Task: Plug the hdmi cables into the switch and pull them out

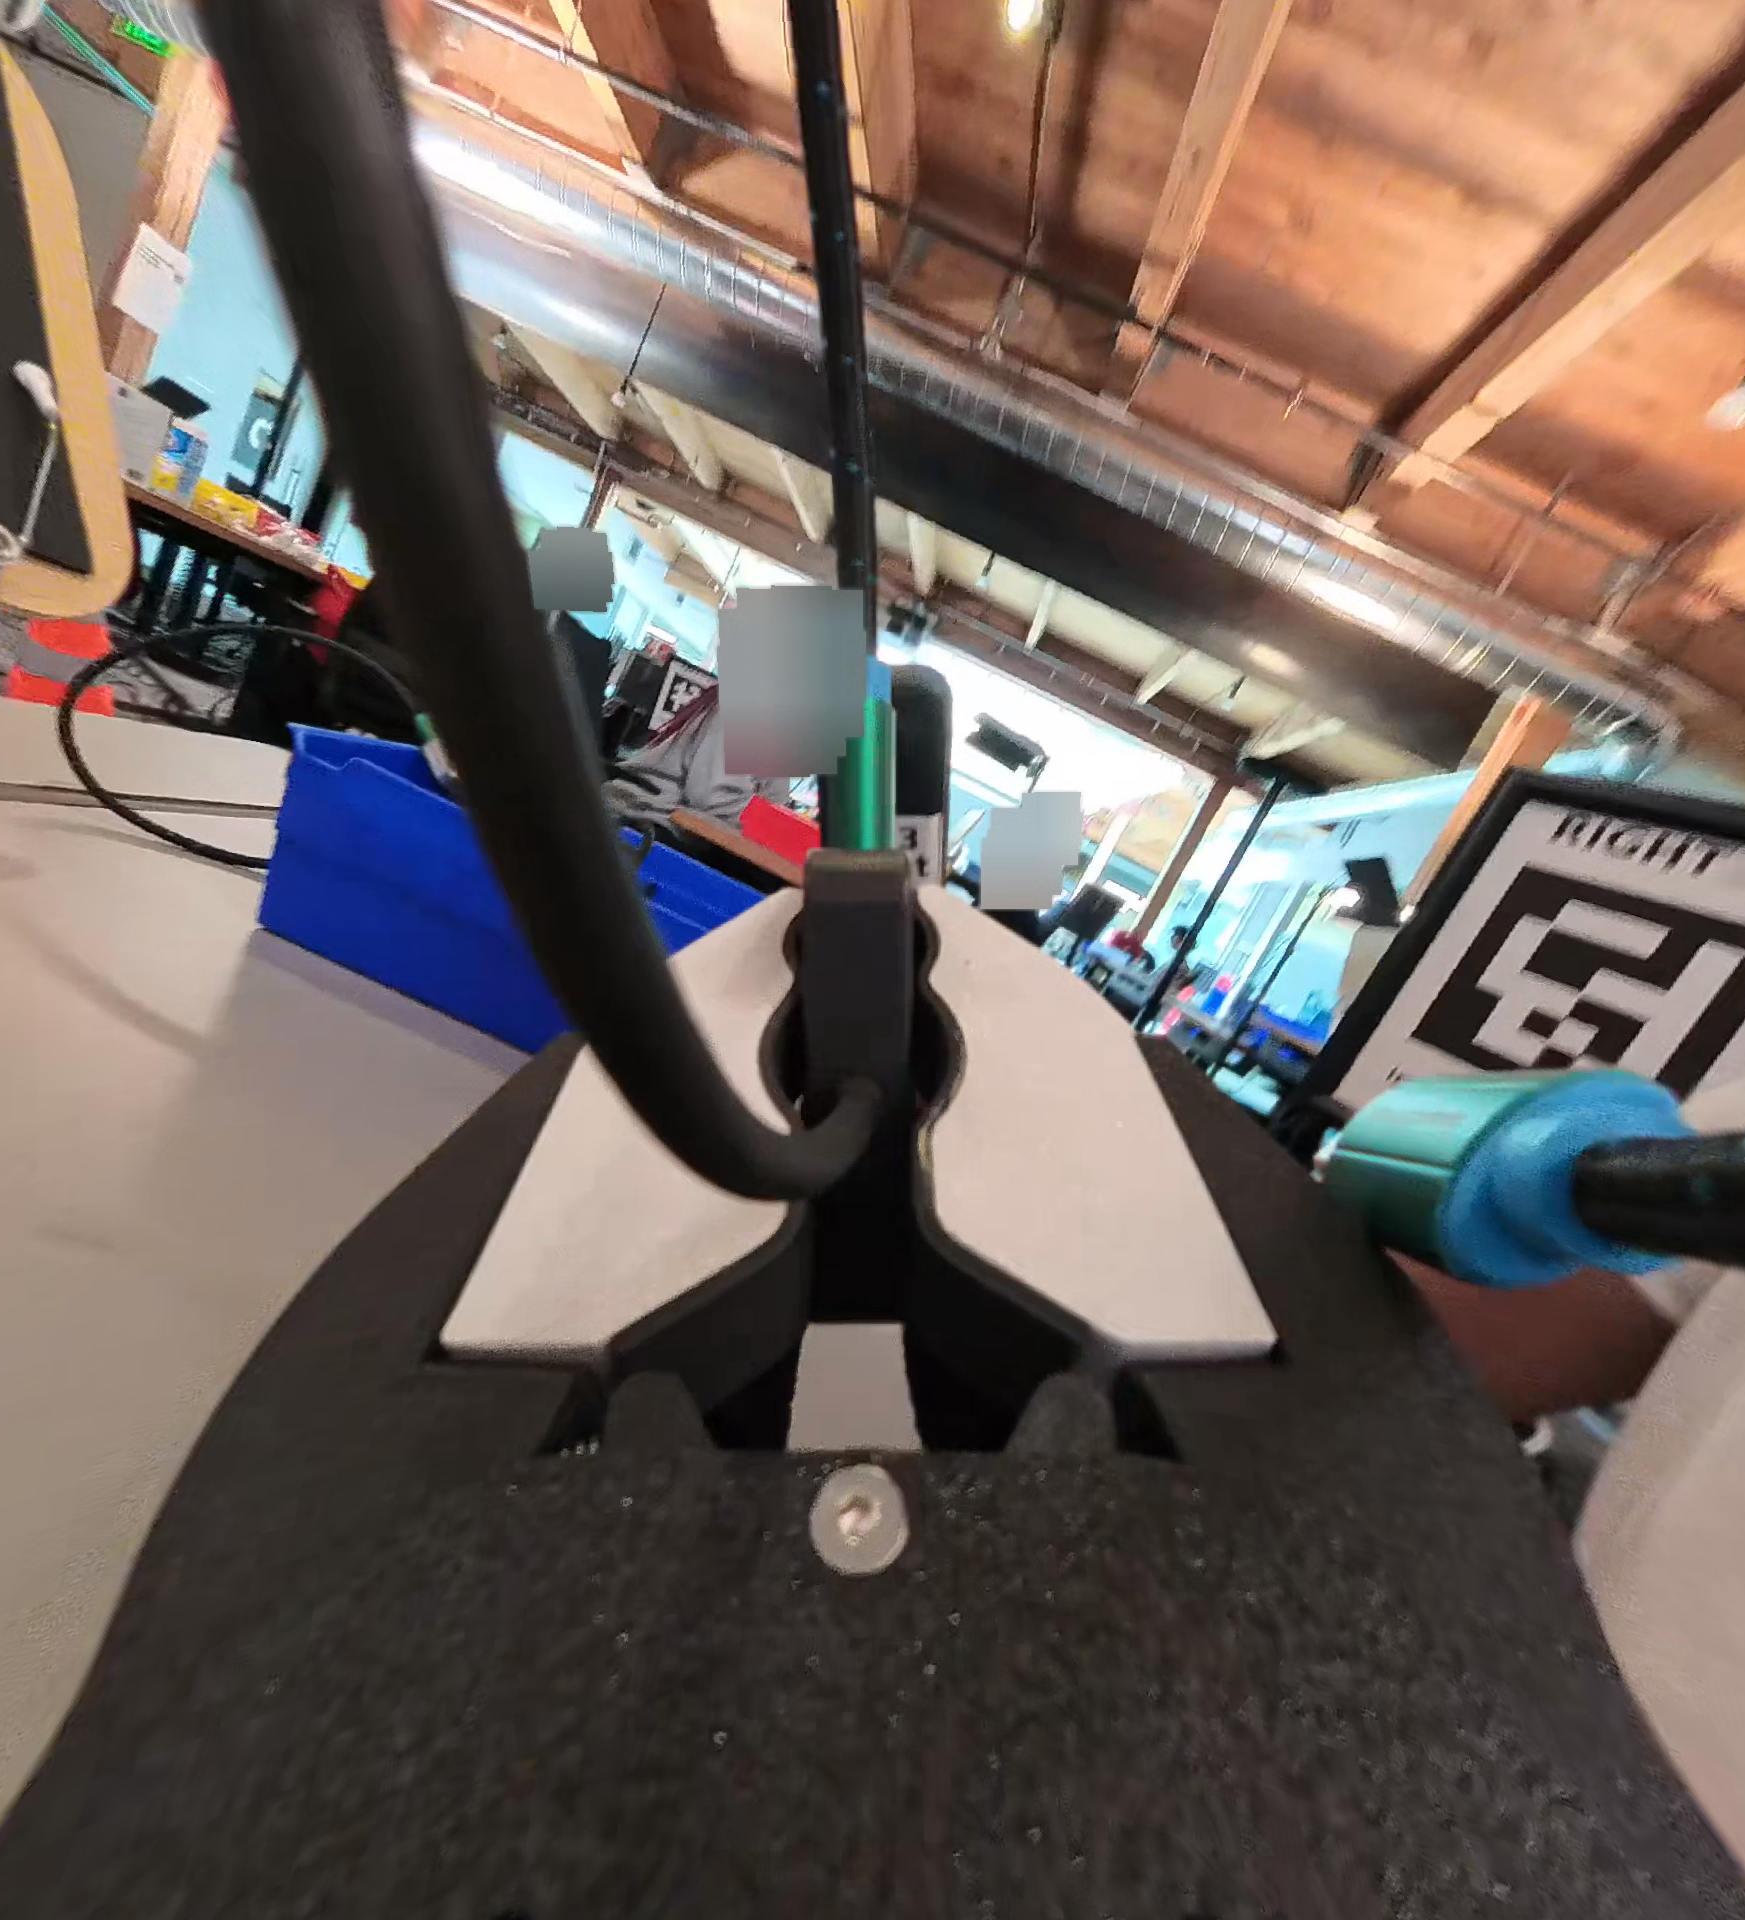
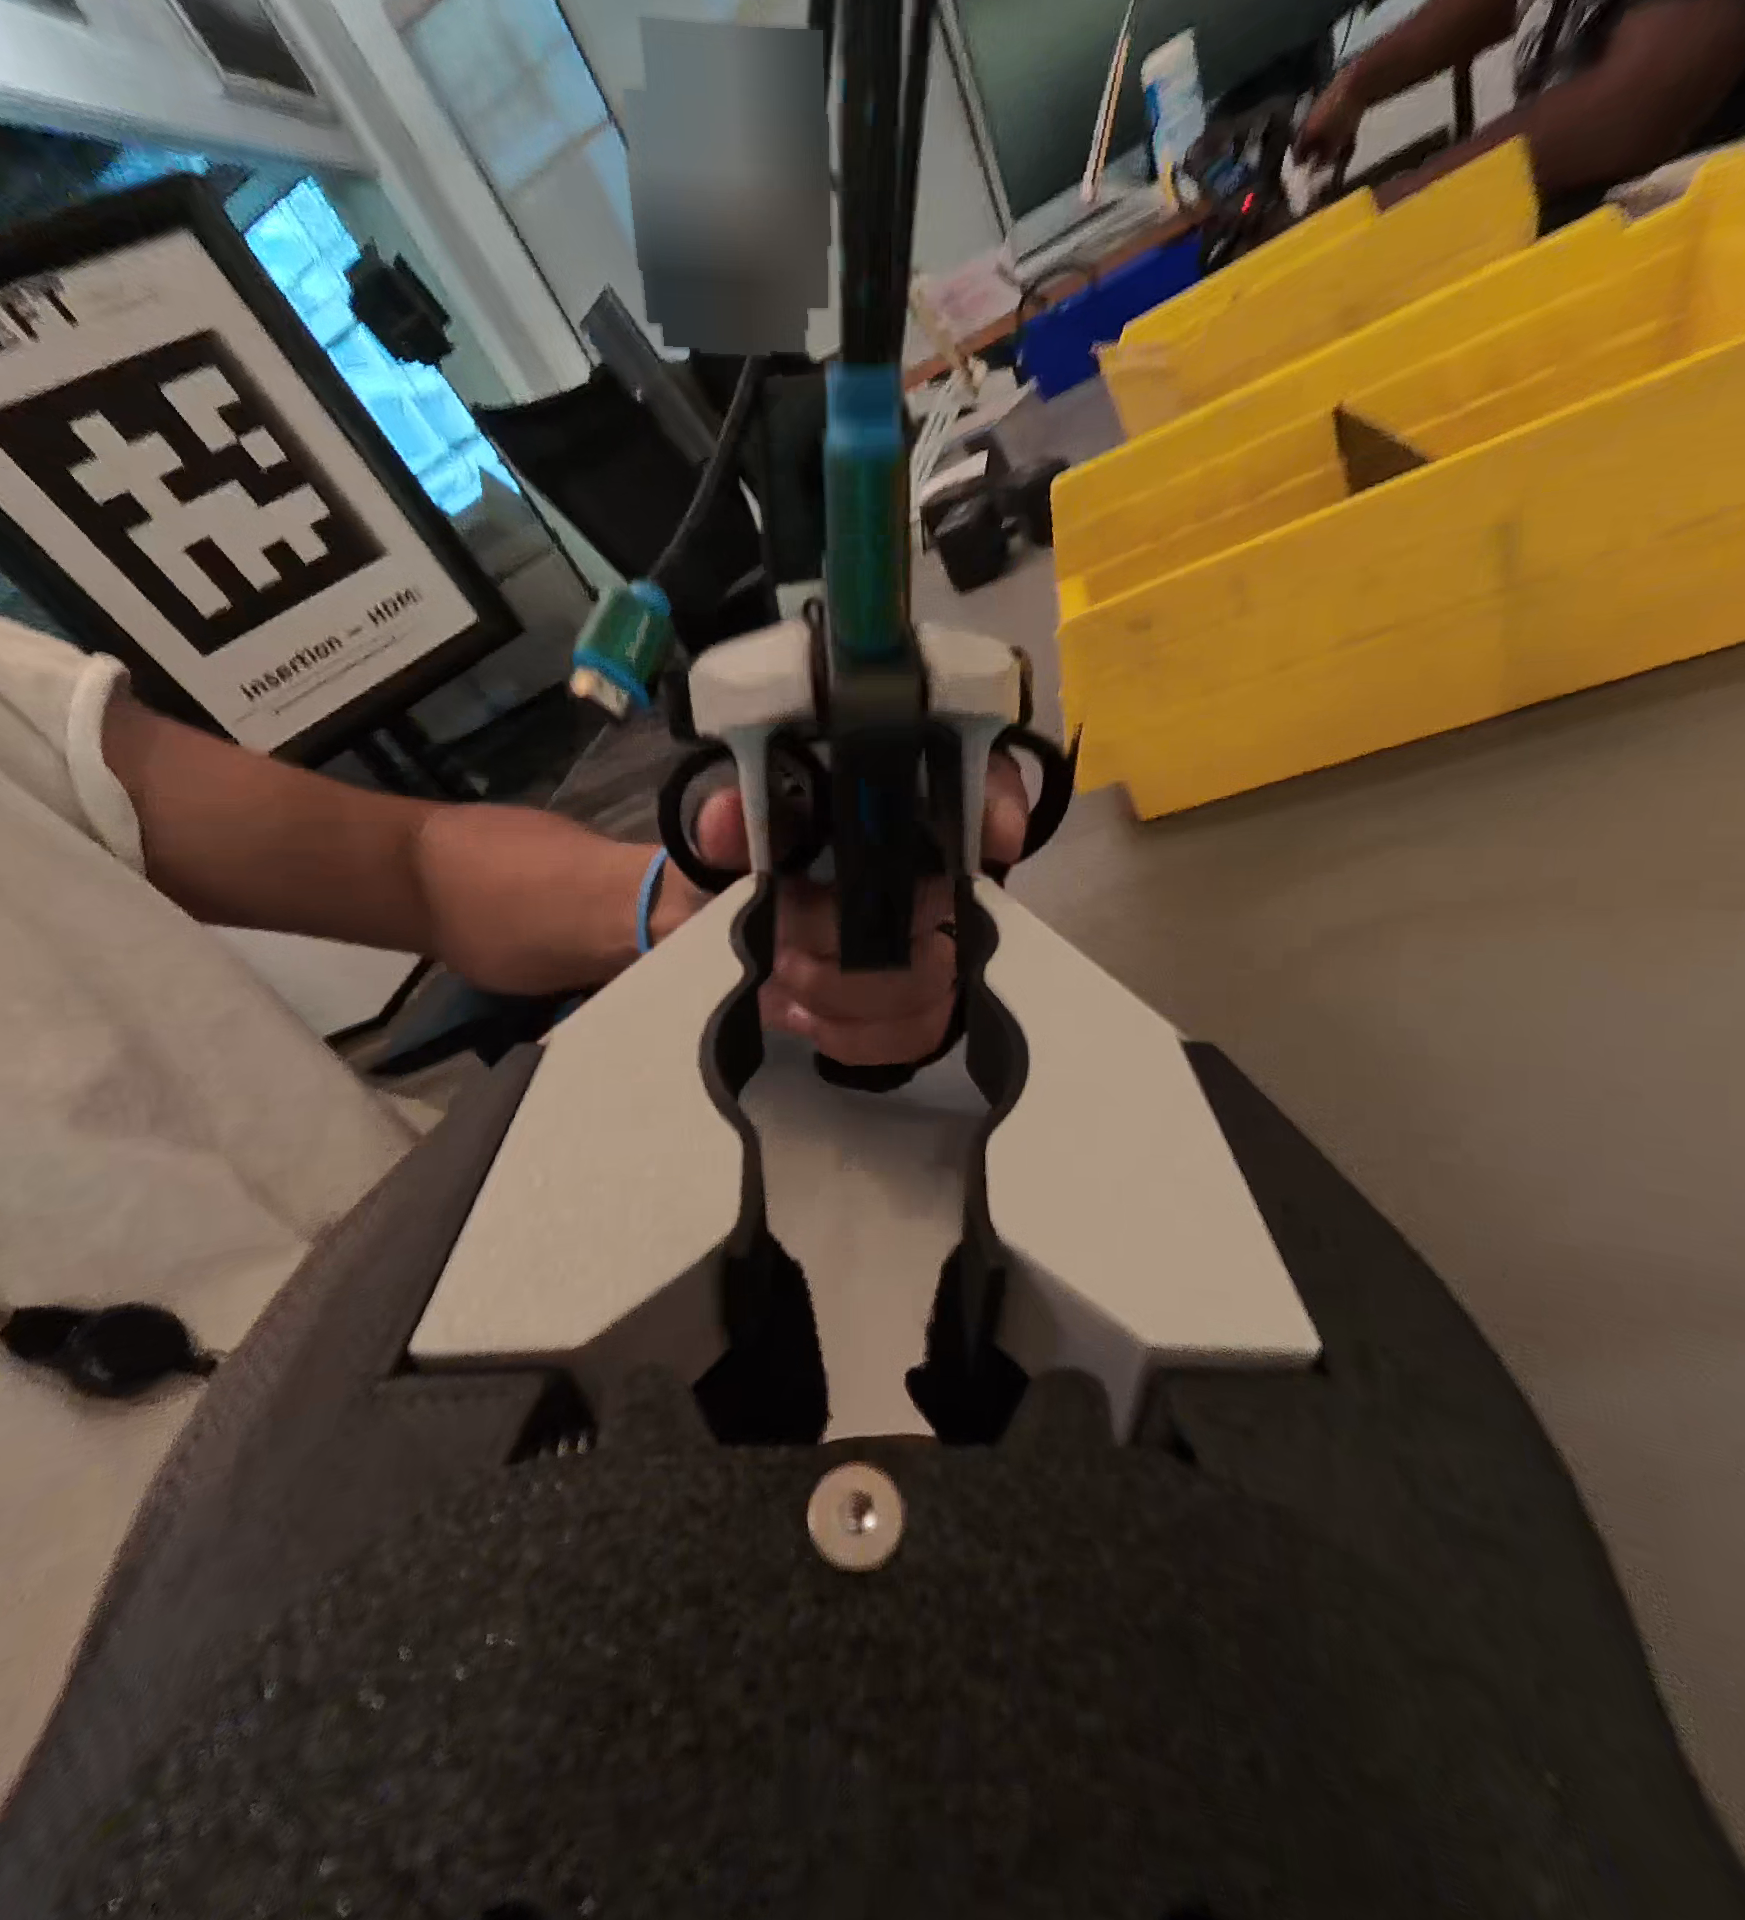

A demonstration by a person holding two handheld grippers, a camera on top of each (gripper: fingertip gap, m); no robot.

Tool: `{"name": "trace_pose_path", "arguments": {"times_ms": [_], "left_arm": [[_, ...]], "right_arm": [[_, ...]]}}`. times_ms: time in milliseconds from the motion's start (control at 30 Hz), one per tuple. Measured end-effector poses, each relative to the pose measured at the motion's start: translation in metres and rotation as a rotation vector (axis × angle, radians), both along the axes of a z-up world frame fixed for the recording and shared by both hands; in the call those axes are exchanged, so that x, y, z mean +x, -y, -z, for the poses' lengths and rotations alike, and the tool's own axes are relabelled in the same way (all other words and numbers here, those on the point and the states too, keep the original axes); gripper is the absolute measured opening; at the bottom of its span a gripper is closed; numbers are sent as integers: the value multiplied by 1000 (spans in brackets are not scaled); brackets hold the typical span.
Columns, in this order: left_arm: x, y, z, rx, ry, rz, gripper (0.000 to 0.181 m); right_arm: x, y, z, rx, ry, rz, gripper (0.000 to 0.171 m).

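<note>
Black, flat and slim, the switch stands on edge between the pale fingers of the left gripper, which are closed tight on it.

- Switch, orientation: long axis runs forward along the gripper's fingers, far end pointing away from the left wrist camera and slightly upward.
- Thick black cable: leaves the near end of the switch, curls left, then climbs out of the top of the left wrist view.
- Green HDMI plug: seated at the far end of the switch, long axis upright in the left wrist view; its dark braided cable rises straight above it.
- Second HDMI plug, green body with blue collar: loose at the right of the left wrist view, long axis near level, cable trailing off right. How it is held cannot be told.
- Right gripper: fingers apart, nothing between them, aimed at the left gripper from in front.
- Hand holding the left gripper shows through that gap.
- Third green-and-blue plug: hangs left of the held switch, metal tip pointing down-left.
- Grey table: carries yellow bins on the right.
- Blue bin: on the table beyond the thick cable.
- Framed marker boards stand beside each gripper.
</note>
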State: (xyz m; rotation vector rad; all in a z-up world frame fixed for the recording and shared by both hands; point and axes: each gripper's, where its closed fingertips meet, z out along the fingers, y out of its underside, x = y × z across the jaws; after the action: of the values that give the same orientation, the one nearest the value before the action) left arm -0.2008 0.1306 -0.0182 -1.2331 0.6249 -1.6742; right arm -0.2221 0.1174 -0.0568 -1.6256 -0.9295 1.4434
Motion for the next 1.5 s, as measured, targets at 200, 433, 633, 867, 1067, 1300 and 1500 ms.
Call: {"name": "trace_pose_path", "arguments": {"times_ms": [200, 433, 633, 867, 1067, 1300, 1500], "left_arm": [[6, 8, 1, 46, -15, 18, 14], [8, 14, 27, 128, -222, 29, 43], [8, 9, 43, 82, -298, 26, 40], [8, 3, 51, 82, -330, 22, 37], [14, 6, 53, 67, -328, 55, 36], [15, 13, 49, 129, -341, 36, 33], [10, 14, 47, 136, -335, 17, 32]], "right_arm": [[-14, 3, 5, 50, -1, 2, 13], [30, -10, -31, 131, -24, 94, 12], [177, -33, -128, 297, 63, 469, 12], [360, -37, -105, 167, 732, 749, 12], [387, -69, -63, -110, 914, 524, 12], [372, -144, -27, -240, 1121, 322, 13], [387, -152, 63, -513, 1328, 190, 14]]}}
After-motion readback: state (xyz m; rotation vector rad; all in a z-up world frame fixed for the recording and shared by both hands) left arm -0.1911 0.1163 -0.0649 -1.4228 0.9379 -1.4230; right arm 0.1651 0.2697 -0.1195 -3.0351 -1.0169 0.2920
